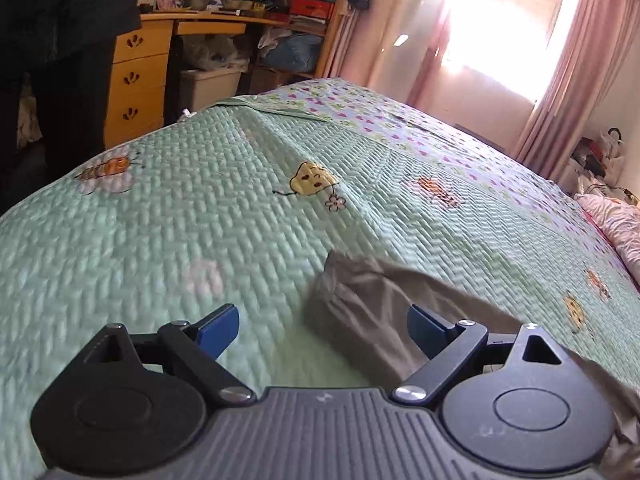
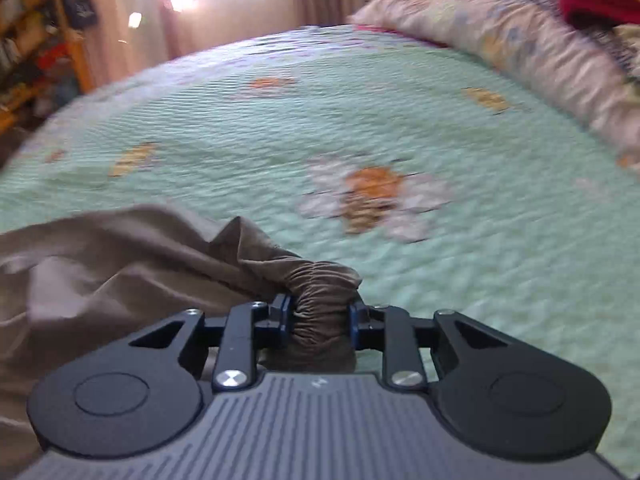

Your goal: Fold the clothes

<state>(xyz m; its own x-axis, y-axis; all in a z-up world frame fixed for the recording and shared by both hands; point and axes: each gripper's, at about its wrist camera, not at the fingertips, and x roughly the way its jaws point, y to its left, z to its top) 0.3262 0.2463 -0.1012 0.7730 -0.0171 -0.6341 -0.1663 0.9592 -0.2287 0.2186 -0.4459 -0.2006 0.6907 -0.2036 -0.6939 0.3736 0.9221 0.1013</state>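
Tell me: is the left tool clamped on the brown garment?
No: the left tool stands wide open above the green quilt, with the brown garment lying loose between its blue pads.

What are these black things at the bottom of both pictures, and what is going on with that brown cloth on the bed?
Each is a hand-held two-finger tool carried by a person, with a camera looking along its fingers. One picture comes from the left tool, whose blue pads stand wide open, gripping nothing. The other comes from the right tool, closed on the gathered elastic band of a brown garment. The garment lies rumpled on a green quilted bedspread, waiting to be folded.
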